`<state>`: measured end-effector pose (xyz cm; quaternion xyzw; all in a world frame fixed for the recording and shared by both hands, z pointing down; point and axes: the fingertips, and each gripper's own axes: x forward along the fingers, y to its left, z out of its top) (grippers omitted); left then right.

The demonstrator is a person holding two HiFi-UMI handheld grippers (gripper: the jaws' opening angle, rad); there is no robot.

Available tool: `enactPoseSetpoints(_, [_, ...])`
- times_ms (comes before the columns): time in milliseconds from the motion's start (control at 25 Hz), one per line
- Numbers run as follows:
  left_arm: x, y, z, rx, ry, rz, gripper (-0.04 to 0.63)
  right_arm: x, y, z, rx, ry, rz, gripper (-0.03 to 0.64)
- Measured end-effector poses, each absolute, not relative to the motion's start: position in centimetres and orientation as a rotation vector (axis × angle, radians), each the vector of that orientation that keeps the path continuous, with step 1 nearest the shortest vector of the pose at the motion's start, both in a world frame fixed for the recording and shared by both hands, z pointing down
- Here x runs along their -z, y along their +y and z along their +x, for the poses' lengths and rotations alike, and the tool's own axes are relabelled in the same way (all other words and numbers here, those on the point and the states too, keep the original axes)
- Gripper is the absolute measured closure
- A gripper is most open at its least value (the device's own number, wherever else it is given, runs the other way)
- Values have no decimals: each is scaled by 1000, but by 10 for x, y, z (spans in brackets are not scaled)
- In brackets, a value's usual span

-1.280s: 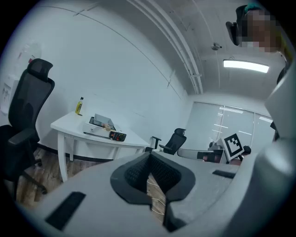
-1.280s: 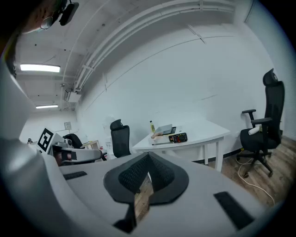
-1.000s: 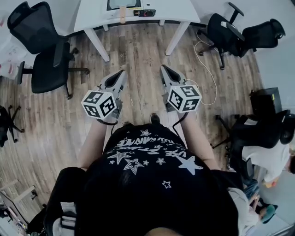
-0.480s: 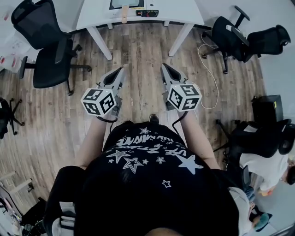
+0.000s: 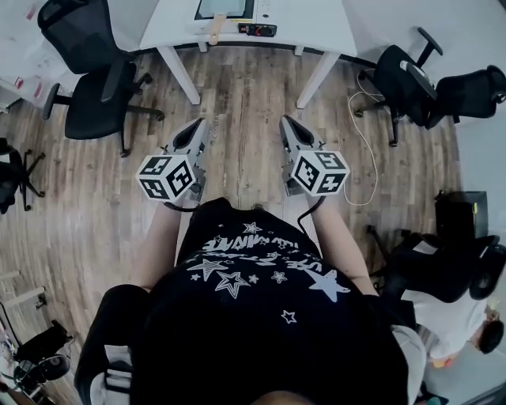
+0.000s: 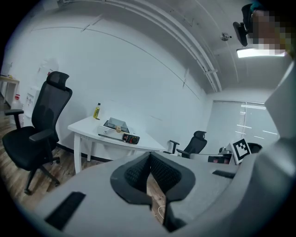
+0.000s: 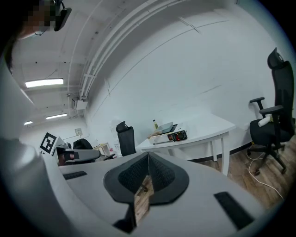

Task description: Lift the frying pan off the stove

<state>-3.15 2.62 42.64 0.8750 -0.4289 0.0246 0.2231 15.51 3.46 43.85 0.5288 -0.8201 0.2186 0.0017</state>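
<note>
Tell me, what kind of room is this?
Likely an office or lab workspace: black swivel chairs stand around a white table that carries a small stove, on wood-plank flooring.

The head view looks steeply down; both gripper views face the distant white table point(image 5: 320, 22) it also shows.

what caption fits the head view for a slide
Shut and empty, left gripper and right gripper held over the floor, short of the table bearing the stove.
</note>
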Motion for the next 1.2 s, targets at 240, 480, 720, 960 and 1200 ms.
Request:
enactPoseSetpoints(240, [-434, 30, -23, -64, -1229, 2375, 588, -449, 24, 168, -746, -2592, 1610, 609])
enactPoseSetpoints(480, [-439, -3, -37, -65, -1236, 2351, 588, -459, -11, 149, -778, -2579, 1558, 608])
enactPoseSetpoints(720, [-445, -72, -48, -72, -1177, 2357, 588, -460, -72, 133, -771, -2549, 1584, 608])
enactPoseSetpoints(960, [-449, -142, -52, -83, -1097, 2368, 588, -457, -138, 124, -764, -2515, 1640, 607])
enactPoseSetpoints(1200, [-452, -185, -48, -76, -937, 2356, 588, -453, -179, 113, -770, -2480, 1686, 607])
